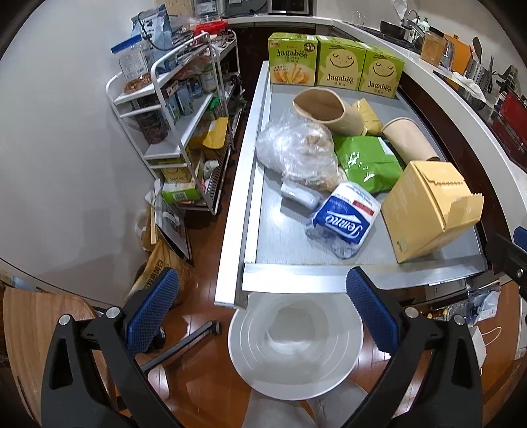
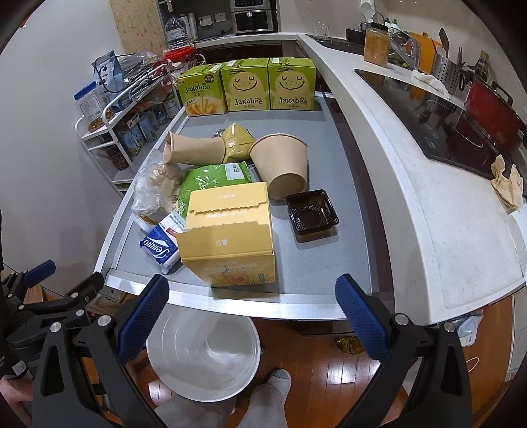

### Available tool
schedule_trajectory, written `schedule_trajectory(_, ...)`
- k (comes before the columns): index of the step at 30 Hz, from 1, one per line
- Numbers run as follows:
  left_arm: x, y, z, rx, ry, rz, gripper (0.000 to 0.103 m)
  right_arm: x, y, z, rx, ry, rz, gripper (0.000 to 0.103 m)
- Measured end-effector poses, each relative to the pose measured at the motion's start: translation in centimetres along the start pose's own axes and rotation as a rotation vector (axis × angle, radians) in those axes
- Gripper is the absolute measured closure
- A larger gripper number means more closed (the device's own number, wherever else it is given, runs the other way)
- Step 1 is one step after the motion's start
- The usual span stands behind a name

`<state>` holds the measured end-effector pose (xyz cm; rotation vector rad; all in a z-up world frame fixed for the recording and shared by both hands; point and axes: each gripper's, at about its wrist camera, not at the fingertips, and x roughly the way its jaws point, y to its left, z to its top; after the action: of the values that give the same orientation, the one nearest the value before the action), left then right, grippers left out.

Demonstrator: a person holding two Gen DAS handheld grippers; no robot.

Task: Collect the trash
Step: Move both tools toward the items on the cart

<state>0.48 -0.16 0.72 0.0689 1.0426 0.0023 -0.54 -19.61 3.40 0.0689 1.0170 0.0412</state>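
On steel table (image 2: 316,263), boxy cardboard carton (image 2: 230,233), crinkled plastic bag (image 1: 296,148)

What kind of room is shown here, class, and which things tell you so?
Most likely a home kitchen: an induction hob set in the white counter, a built-in oven behind, and a pantry trolley stocked with food.

The tabletop's (image 2: 329,250) near right stays clear around the black tray (image 2: 311,212); the yellow carton (image 2: 230,237) blocks the clutter behind.

Three Jagabee boxes (image 2: 247,87), two paper cups (image 2: 283,164)
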Motion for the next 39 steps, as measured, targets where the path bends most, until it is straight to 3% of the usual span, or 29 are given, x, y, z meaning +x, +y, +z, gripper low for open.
schedule_trajectory(12,-1.8,-0.8,1.7,0.031,-0.111,0.046,0.001,0.0,0.2,0.7,-0.008,-0.008,-0.001,0.004)
schedule_trajectory(39,-1.6,-0.9,2.1,0.044,-0.123,0.033,0.001,1.1,0.7,1.6,0.000,0.004,0.000,0.004)
